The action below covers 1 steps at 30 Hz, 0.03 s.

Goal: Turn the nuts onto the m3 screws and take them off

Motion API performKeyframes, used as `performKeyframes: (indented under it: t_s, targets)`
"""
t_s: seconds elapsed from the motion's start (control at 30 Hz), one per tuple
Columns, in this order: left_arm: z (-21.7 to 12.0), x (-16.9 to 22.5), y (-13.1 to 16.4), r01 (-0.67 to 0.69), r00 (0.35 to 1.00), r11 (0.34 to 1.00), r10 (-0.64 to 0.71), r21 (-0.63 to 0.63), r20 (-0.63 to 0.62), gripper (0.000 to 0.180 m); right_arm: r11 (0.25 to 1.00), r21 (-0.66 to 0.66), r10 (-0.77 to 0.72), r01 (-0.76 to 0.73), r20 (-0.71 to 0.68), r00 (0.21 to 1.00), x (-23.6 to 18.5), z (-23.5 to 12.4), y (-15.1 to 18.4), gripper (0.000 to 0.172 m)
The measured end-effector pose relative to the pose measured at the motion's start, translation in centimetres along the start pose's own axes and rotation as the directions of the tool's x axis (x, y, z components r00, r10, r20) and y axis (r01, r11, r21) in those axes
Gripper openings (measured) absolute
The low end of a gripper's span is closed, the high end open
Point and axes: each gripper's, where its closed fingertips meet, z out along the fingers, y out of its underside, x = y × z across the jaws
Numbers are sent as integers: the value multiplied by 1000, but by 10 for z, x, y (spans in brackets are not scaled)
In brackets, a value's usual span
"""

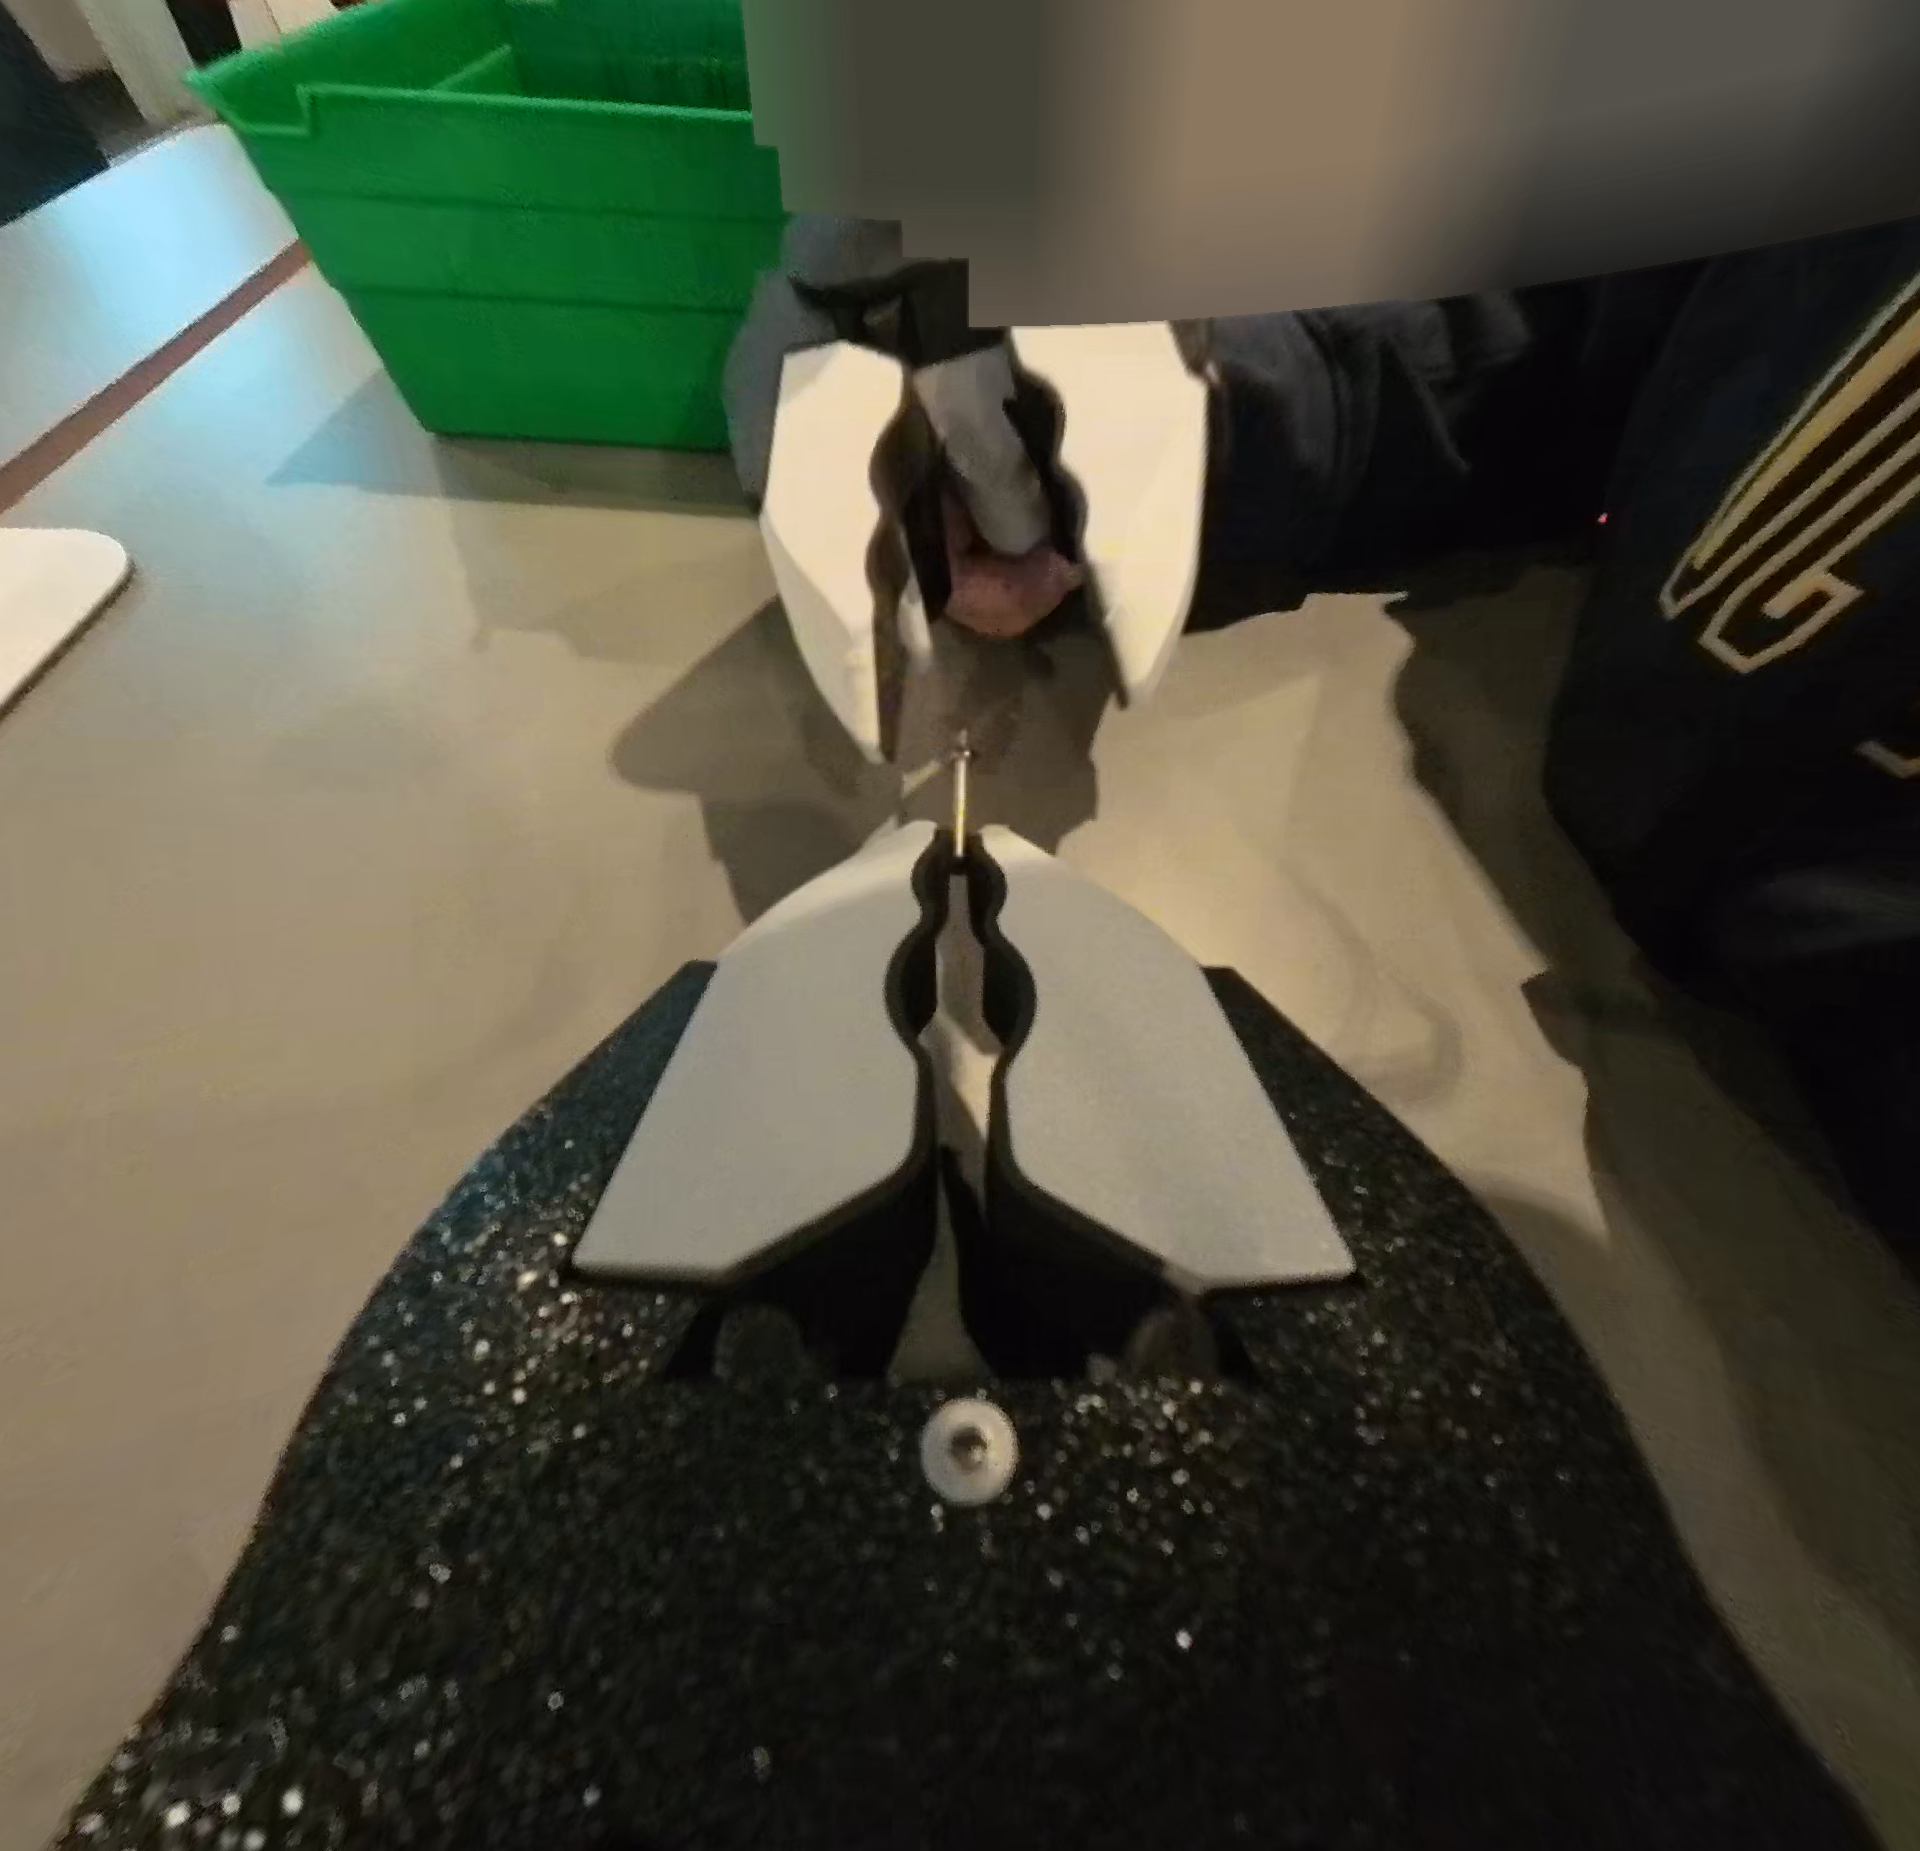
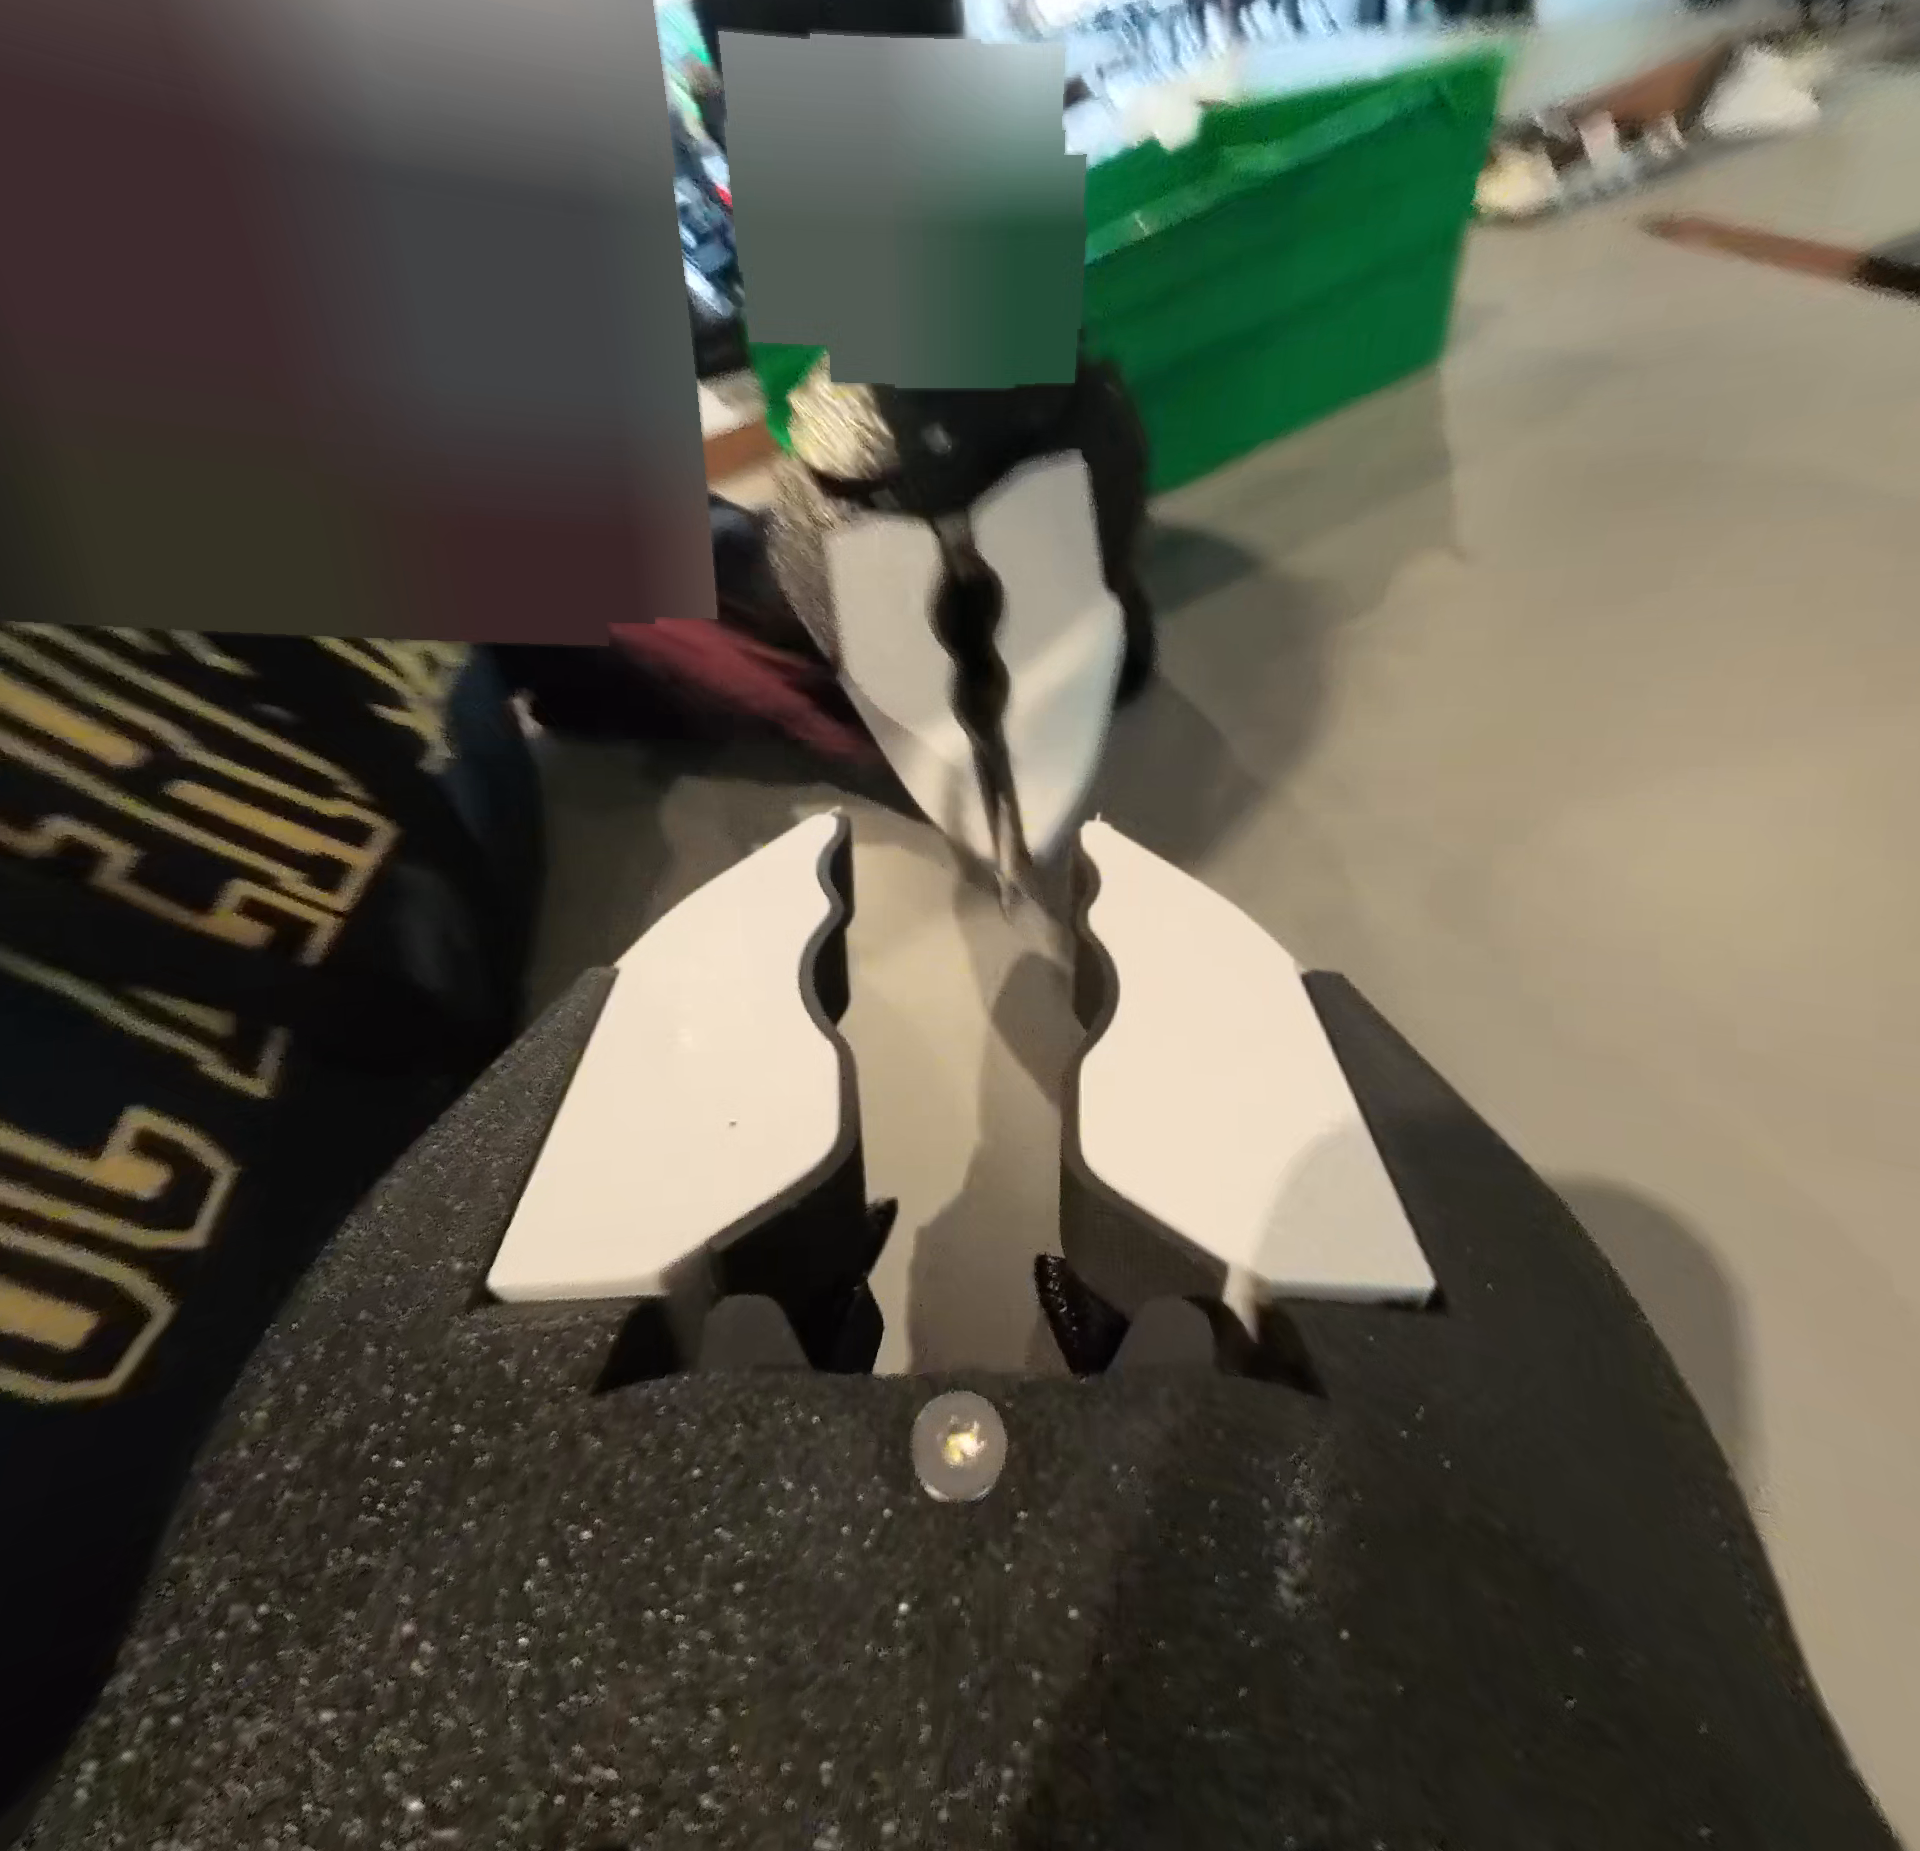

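Far left in the left wrist view there's a white board corner (image 1: 52, 606) on the grey table (image 1: 312, 866), then a green bin (image 1: 499, 243) further back. In the middle, the left gripper (image 1: 961, 851) has its jaws pinched together on a thin m3 screw (image 1: 963, 793); the shaft sticks straight out past the fingertips, away from the camera, with a small nut (image 1: 964, 754) sitting near its far end. Facing it is the right gripper (image 1: 997, 721), jaws apart, its fingertips spread either side of that screw tip and not visibly pressing on anything. To the right is the person's dark sleeve (image 1: 1351, 451) and a dark shirt with gold print (image 1: 1766, 554). The right wrist view agrees: its own fingers (image 2: 727, 1022) stand wide apart with the left gripper's closed tips poking in between
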Motion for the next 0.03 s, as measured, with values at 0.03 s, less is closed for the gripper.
performKeyframes:
  t_s: [0.03]
  targets:
    - [-2,-1,-3,8,1000,1000,-8,23,3,3,1000,-20,16,-16,-2,1000,1,0,3,40]
